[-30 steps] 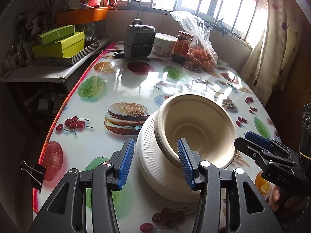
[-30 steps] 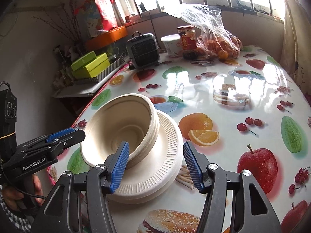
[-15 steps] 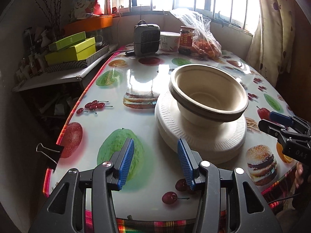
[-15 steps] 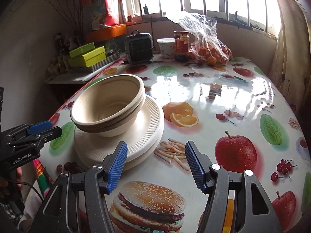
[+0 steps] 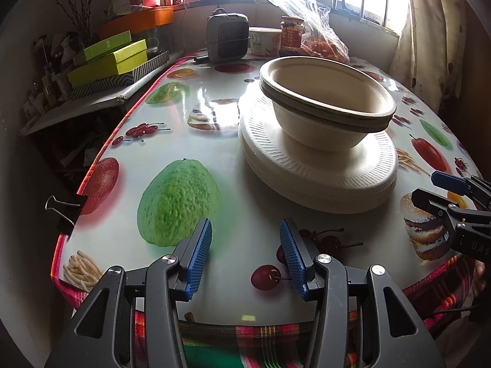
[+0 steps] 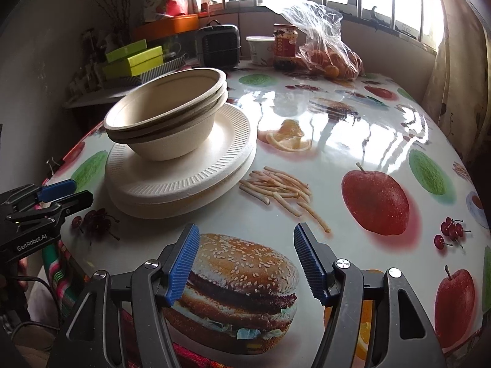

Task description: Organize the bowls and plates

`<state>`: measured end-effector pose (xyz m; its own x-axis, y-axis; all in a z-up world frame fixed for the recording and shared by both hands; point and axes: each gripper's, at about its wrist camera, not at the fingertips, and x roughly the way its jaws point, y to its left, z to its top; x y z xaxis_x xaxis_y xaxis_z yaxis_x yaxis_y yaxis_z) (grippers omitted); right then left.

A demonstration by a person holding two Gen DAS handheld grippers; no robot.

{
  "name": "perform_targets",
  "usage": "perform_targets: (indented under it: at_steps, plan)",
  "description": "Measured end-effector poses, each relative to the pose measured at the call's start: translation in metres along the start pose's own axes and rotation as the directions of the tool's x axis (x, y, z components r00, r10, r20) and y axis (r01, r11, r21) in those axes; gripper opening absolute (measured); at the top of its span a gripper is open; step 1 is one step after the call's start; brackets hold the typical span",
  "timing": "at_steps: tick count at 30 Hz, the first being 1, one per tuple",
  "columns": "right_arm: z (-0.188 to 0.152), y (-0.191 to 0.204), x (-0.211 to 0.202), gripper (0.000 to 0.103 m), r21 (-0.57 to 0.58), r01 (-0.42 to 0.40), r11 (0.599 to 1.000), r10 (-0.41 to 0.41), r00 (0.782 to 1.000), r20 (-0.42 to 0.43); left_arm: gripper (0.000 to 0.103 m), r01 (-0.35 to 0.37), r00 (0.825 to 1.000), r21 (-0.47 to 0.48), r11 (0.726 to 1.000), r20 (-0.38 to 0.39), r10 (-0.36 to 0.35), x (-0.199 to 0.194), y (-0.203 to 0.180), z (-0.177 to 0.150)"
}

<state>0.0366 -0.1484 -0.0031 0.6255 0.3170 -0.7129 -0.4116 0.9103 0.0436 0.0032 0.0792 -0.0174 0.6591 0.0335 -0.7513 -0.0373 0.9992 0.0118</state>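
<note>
left fingers [image 5: 245,257] apart, empty | right fingers [image 6: 245,260] just opening, empty | both backed off bowls [image 5: 325,98]

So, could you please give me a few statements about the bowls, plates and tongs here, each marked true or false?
1. The nested bowls sit on the stacked plates. True.
2. The left tongs grip a plate. False: nothing is between them.
3. The right tongs are open and empty. True; they have just been opening.
4. The bowls are upside down. False: they stand upright, mouths up.
5. A bag of oranges lies at the table's far end. True.
</note>
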Motion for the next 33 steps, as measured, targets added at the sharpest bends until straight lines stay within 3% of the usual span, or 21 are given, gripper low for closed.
perform_targets:
  at_steps: [21, 33]
  plan:
    - [-0.006, 0.008, 0.012, 0.09, -0.001, 0.018, 1.0, -0.018, 0.999, -0.051, 0.05, -0.005, 1.0, -0.032, 0.999, 0.0, 0.005, 0.004, -0.007, -0.003]
    - [-0.007, 0.009, 0.012, 0.09, -0.002, 0.026, 1.0, -0.026, 0.998, -0.049, 0.054, -0.006, 1.0, -0.03, 1.0, 0.001, 0.006, 0.005, -0.011, -0.003]
